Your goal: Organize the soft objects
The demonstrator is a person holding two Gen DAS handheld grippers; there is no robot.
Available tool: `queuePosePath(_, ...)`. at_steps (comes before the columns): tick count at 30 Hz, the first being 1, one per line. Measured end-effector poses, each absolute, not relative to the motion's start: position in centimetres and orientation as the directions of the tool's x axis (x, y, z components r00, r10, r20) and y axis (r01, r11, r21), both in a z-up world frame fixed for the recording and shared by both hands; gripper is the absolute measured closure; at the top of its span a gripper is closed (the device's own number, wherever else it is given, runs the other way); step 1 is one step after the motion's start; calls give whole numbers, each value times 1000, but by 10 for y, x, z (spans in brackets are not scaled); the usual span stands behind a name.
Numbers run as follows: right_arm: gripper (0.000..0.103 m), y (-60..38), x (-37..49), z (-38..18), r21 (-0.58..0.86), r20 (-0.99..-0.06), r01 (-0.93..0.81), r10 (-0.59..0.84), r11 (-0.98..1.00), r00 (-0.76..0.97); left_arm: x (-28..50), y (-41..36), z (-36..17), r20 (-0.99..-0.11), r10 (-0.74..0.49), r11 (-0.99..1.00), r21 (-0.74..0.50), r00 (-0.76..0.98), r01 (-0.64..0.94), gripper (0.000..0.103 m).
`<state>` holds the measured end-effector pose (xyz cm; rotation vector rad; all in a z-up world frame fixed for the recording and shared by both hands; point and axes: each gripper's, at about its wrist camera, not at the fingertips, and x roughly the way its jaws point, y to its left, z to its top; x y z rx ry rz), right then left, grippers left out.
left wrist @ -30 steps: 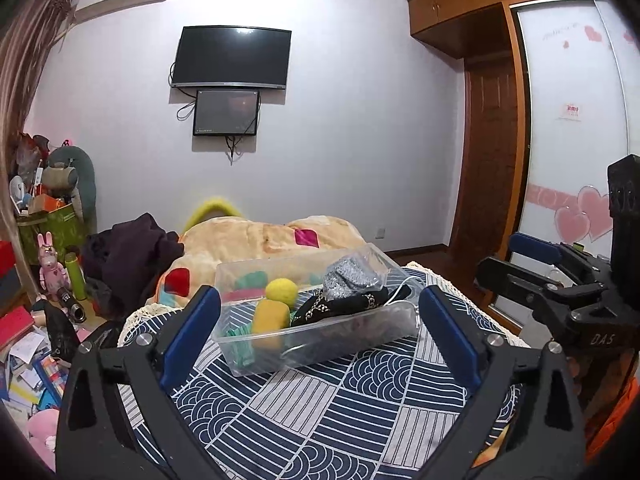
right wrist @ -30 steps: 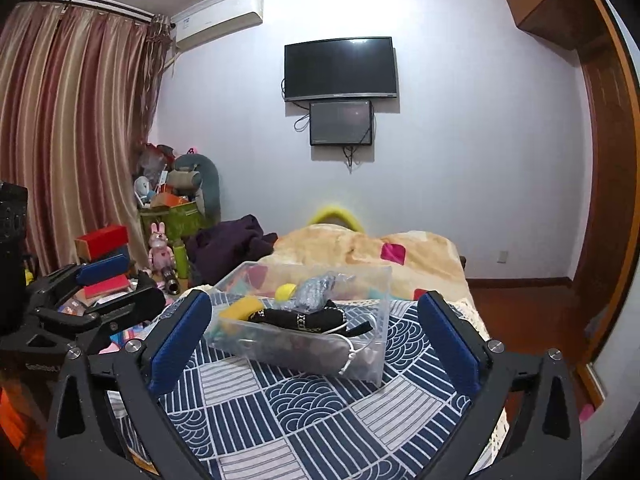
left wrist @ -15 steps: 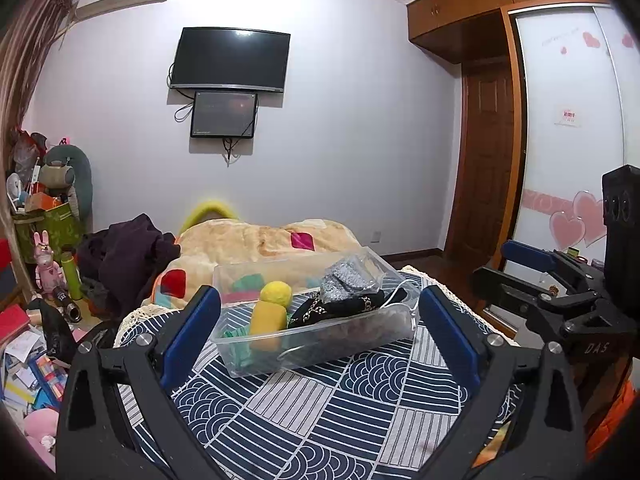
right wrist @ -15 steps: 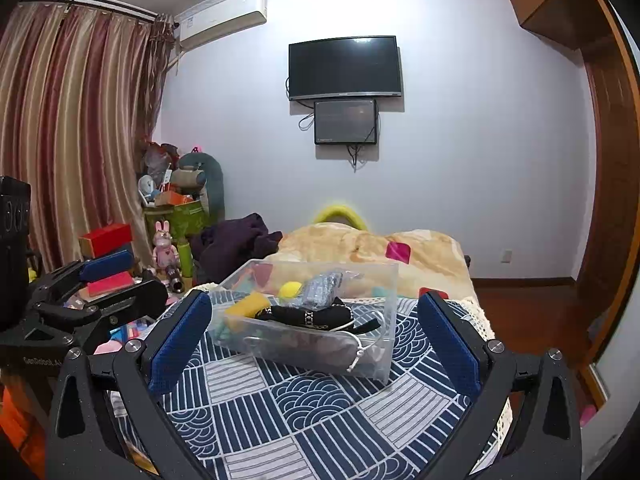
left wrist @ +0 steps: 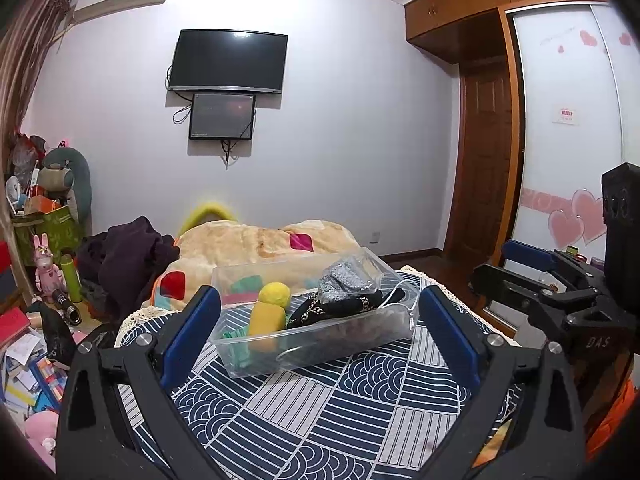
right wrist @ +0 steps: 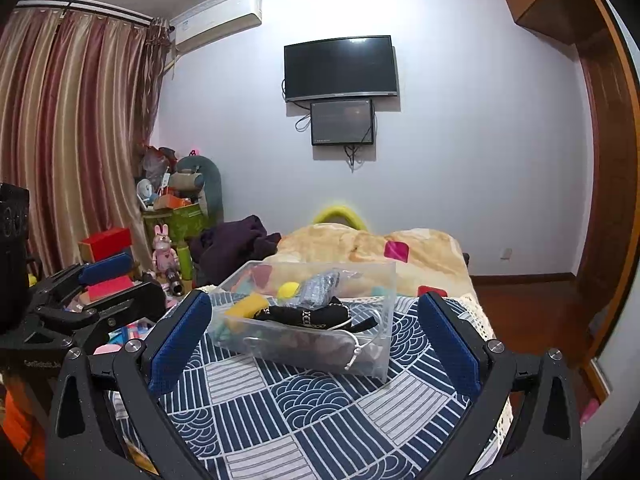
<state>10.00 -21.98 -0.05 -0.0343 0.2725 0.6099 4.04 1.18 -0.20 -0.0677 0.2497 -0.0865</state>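
Note:
A clear plastic bin (left wrist: 372, 334) (right wrist: 382, 346) stands on a table with a blue-and-white patterned cloth (left wrist: 340, 412) (right wrist: 320, 408). In it lie a yellow plush toy (left wrist: 270, 312) (right wrist: 248, 305), a black patterned cloth item (left wrist: 340, 308) (right wrist: 316, 314), a silver glittery pouch (left wrist: 346, 278) (right wrist: 320, 286) and something teal (left wrist: 234, 336). My left gripper (left wrist: 320, 344) is open and empty, held back from the bin. My right gripper (right wrist: 316, 348) is open and empty, also short of the bin. Each gripper shows at the other view's edge.
Behind the table is a bed with a beige blanket (left wrist: 260, 244) (right wrist: 380, 248) and a dark clothes pile (left wrist: 128, 252). Toys, boxes and books clutter the floor at left (left wrist: 36, 320) (right wrist: 160, 248). A wardrobe and door stand at right (left wrist: 488, 152).
Both views have drifted slightly; the bin sits a little higher in the frames than a second ago. Both grippers stay open and empty.

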Motion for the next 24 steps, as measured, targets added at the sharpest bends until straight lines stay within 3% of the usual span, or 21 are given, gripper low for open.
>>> queuePosePath(24,0,-222,99,4,59,-253,-575,570,816,782,39,14,-1,-238,-94,994,-81,967,76,1)
